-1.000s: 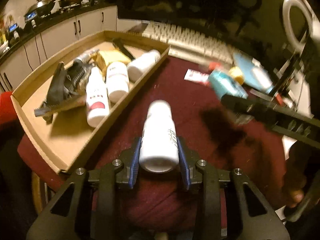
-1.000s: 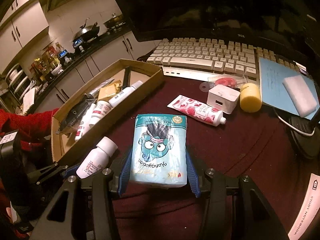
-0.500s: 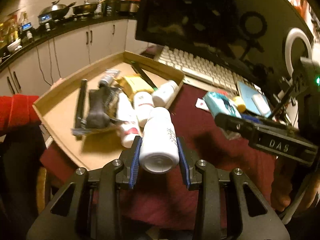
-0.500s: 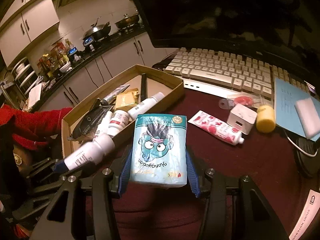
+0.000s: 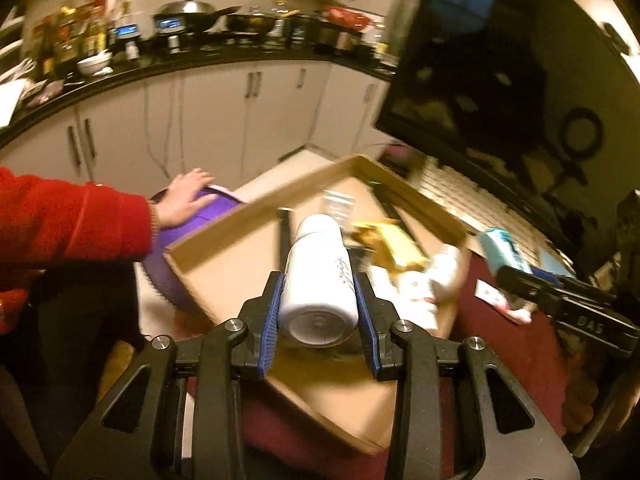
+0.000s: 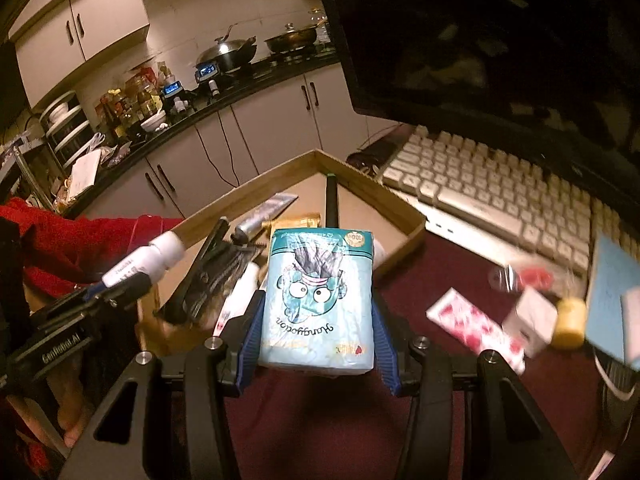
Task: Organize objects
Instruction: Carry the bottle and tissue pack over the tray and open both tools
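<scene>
My left gripper (image 5: 319, 280) is shut on a white bottle (image 5: 320, 264), which lies lengthwise between the blue pads, cap pointing away. The bottle hangs over the near part of an open cardboard tray (image 5: 224, 240). My right gripper (image 6: 318, 300) is shut on a light blue tissue pack (image 6: 320, 280) with a cartoon face. That pack hangs just in front of the tray's (image 6: 380, 196) near corner, above the dark red cloth. The tray holds a black hair clip (image 6: 216, 272), several white bottles, a silver tube (image 6: 264, 212) and a yellow packet (image 5: 396, 244).
On the red cloth to the right lie a pink tube (image 6: 472, 328), a white box (image 6: 528, 316), a yellow cylinder (image 6: 568, 320) and a blue notebook (image 6: 612, 296). A keyboard (image 6: 500, 200) and dark monitor (image 6: 500, 40) stand behind. A hand (image 5: 188, 200) in a red sleeve rests on a purple object left of the tray.
Both grippers have swung left and risen with their loads. The white bottle has gone from over the red cloth to over the tray. The hand and purple object have come into view.
</scene>
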`<move>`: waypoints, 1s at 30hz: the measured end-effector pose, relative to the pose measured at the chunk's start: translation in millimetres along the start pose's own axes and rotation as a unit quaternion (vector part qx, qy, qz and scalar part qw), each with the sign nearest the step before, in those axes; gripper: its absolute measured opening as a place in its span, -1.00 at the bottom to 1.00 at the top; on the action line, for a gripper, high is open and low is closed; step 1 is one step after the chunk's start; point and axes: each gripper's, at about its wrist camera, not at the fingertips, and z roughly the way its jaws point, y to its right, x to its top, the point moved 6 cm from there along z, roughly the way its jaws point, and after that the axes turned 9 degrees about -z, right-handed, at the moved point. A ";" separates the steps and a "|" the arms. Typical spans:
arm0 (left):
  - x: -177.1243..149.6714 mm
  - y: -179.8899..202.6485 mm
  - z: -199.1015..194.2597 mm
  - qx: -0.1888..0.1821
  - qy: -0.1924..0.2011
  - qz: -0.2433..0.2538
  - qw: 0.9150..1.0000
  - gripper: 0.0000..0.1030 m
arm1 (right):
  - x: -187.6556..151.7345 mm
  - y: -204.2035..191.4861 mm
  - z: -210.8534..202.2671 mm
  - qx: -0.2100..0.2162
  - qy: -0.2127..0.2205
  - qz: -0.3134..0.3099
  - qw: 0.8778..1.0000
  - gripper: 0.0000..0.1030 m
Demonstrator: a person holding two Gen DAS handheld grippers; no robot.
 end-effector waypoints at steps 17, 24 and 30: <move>6.3 -41.8 53.1 0.057 -0.051 -0.024 0.997 -0.34 | 47.3 32.3 89.5 -0.045 -0.059 -0.032 0.997 -0.04; 9.3 -39.5 55.8 0.069 -0.055 -0.010 0.996 -0.34 | 47.9 35.7 111.6 -0.064 -0.078 -0.047 0.994 -0.04; 3.3 -32.0 62.0 0.073 -0.076 0.008 0.994 -0.34 | 45.0 32.7 119.1 -0.060 -0.092 -0.053 0.993 -0.04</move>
